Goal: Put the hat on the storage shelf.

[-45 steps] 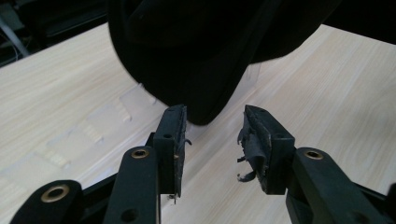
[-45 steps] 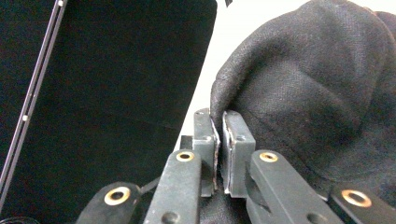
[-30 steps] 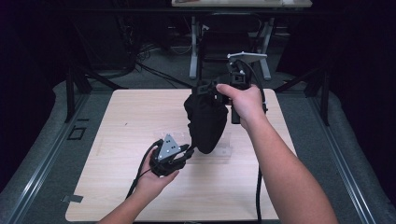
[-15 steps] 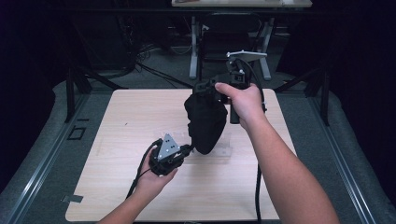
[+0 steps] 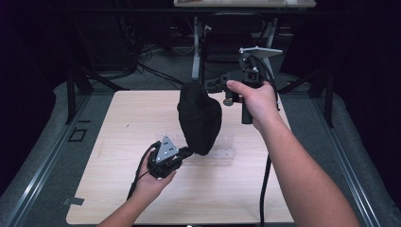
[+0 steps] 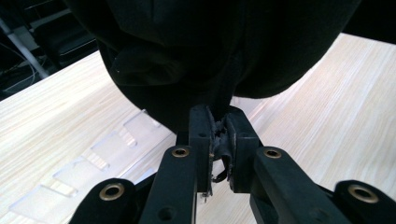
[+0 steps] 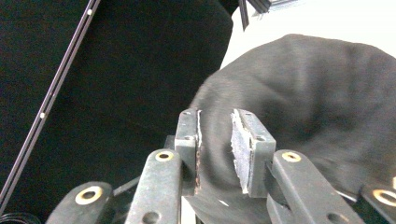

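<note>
High view is showing a black cloth bag [image 5: 199, 118] hanging above the wooden table [image 5: 118, 127]. Left gripper [image 5: 185, 152] is pinching its lower edge with jaws clamped tight. Right gripper [image 5: 218, 84] is at the bag's top, its jaws having just been opening, fabric lying loose between them.

Cloth bag [image 5: 199, 118] hangs over surface [image 5: 123, 123] centre; left tool [image 5: 185, 152] at its near-left bottom, right tool [image 5: 215, 85] at far-right top; clear rack [image 5: 226, 150] under it.
</note>
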Motion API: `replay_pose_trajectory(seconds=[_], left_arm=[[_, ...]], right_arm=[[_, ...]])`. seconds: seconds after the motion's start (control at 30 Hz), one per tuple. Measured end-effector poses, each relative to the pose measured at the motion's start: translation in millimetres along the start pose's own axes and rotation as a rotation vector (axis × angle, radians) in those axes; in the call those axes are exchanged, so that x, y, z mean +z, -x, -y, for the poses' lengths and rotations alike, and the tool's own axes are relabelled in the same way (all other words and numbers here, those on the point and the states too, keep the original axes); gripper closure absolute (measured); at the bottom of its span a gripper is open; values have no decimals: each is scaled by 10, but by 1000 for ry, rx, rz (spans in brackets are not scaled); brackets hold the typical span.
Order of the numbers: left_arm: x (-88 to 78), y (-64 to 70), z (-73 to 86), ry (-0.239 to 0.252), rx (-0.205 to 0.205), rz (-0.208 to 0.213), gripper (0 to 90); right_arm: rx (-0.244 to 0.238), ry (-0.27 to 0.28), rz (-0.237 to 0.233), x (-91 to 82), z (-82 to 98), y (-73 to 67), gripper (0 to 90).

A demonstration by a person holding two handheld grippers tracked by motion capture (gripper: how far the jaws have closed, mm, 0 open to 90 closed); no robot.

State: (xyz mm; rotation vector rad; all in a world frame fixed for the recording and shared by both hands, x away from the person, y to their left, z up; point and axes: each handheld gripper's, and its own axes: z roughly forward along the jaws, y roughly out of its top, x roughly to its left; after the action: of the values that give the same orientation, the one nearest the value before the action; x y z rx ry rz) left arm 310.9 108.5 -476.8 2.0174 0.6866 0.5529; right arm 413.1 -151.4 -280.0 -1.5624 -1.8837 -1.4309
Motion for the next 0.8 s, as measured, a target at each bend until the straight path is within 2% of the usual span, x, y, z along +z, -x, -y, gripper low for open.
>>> replay_pose_trajectory(seconds=[0.23,0.37,0.57,0.63,0.8], left_arm=[[-28,-61,43,-25,7,-17,851],[-28,-61,98,-50,45,-34,850],[-2,-92,210,-72,25,-35,847],[15,-112,269,-83,6,-35,844],[7,-153,350,-76,-23,-29,843]], right_arm=[[4,22,16,-123,9,80,712],[10,40,22,-182,6,108,708],[1,40,35,-237,37,136,704],[-11,43,69,-243,50,145,701],[-12,43,83,-257,55,164,701]])
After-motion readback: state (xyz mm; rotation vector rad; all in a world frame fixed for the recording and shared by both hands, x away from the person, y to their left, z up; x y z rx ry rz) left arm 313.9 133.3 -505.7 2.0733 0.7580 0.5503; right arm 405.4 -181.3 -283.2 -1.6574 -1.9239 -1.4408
